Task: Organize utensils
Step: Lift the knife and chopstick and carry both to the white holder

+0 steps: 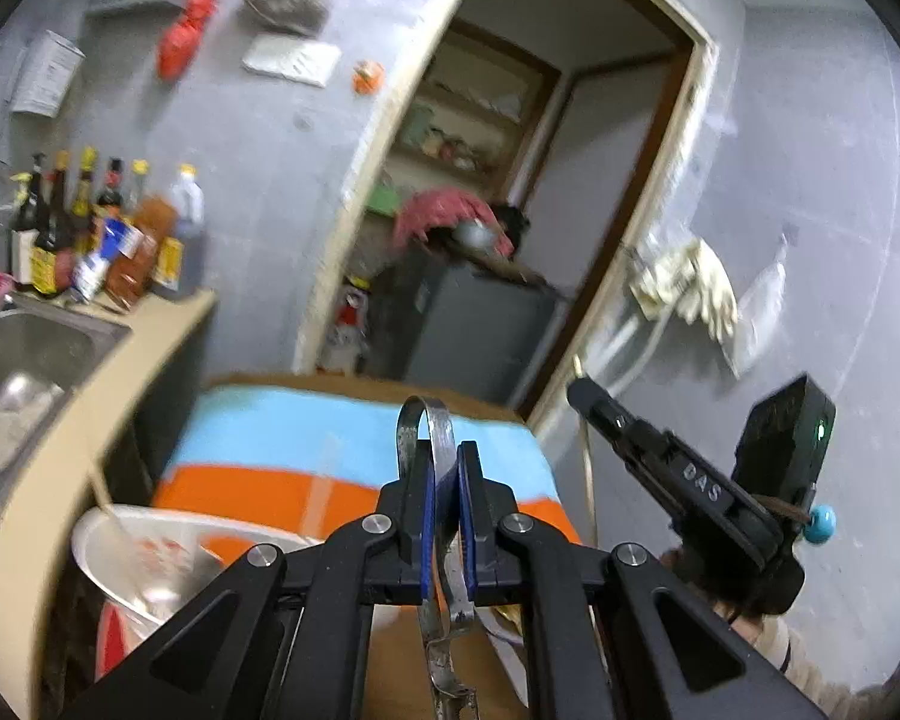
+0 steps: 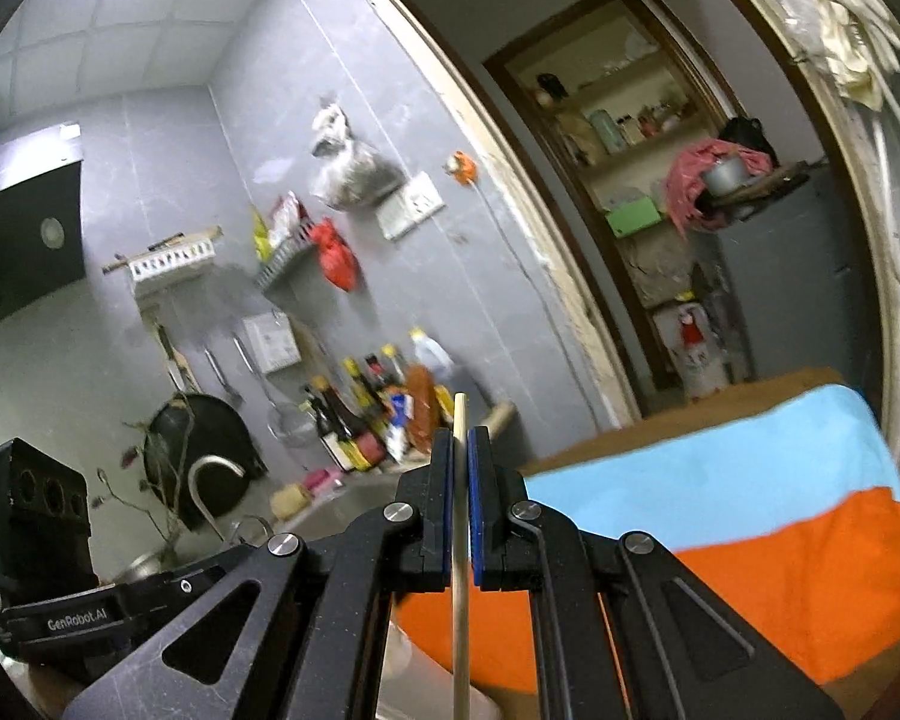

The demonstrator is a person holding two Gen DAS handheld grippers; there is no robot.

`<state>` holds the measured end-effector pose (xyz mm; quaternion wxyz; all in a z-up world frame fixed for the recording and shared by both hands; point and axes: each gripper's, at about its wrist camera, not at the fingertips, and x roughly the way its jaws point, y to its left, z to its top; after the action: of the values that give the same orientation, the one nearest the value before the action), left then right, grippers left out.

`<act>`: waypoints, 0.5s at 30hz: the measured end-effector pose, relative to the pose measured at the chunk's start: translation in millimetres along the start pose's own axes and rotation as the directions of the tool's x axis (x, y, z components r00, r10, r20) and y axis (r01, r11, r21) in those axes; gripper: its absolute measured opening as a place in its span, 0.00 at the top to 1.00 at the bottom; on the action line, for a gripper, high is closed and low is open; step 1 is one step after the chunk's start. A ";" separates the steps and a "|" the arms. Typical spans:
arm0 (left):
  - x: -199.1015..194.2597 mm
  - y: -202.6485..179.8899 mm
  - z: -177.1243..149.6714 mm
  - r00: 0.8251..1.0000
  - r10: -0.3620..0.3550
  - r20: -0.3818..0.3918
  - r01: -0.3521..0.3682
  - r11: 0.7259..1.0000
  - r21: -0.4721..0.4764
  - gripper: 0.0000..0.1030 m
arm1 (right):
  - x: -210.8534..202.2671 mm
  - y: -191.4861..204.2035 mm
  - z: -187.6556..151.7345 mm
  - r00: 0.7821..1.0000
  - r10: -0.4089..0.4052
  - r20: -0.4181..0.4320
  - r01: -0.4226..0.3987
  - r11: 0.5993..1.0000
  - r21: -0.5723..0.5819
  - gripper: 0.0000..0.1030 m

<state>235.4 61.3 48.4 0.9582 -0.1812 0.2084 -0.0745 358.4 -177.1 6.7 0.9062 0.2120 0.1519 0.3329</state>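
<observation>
Steel, bent into a looped handle: we are clamping this metal utensil [image 1: 444, 468] in our left gripper [image 1: 448, 504], loop poking above the blue pads. Our right gripper [image 2: 461, 516] is pinching a pale wooden chopstick [image 2: 460, 570] upright. Both are hovering above the orange-and-blue cloth [image 1: 306, 468].

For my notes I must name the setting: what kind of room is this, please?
Most likely a small home kitchen: a steel sink set into a counter, a cluster of sauce bottles beside it, and a wok leaning on the tiled wall near hanging ladles.
</observation>
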 end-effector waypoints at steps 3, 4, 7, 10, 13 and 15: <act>-3.9 26.7 15.5 0.998 0.025 0.049 -0.024 0.999 -0.027 0.93 | 15.6 17.1 -2.8 1.000 0.010 0.026 -0.010 1.000 0.004 0.96; -4.6 34.1 18.8 0.998 0.031 0.062 -0.029 0.999 -0.034 0.93 | 22.1 22.7 -4.6 0.999 0.010 0.035 -0.010 1.000 0.005 0.96; -5.3 60.7 28.8 0.993 0.055 0.105 -0.050 0.998 -0.048 0.93 | 35.1 35.6 -9.5 0.999 0.008 0.053 -0.008 1.000 0.000 0.96; -2.1 87.3 36.5 0.987 0.075 0.144 -0.065 0.995 -0.076 0.93 | 45.2 48.8 -15.1 0.996 0.008 0.091 -0.007 1.000 -0.012 0.96; 1.8 108.4 39.6 0.981 0.091 0.169 -0.073 0.991 -0.108 0.93 | 51.3 59.8 -20.3 0.992 -0.016 0.127 0.020 0.999 -0.027 0.96; 6.4 118.9 39.3 0.977 0.103 0.188 -0.082 0.990 -0.117 0.93 | 53.1 65.6 -25.4 0.986 -0.044 0.163 0.050 0.998 -0.036 0.96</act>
<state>266.0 182.2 34.4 0.9652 -0.2292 0.1262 -0.0004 351.3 -89.3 9.4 0.9272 0.2165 0.0762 0.2960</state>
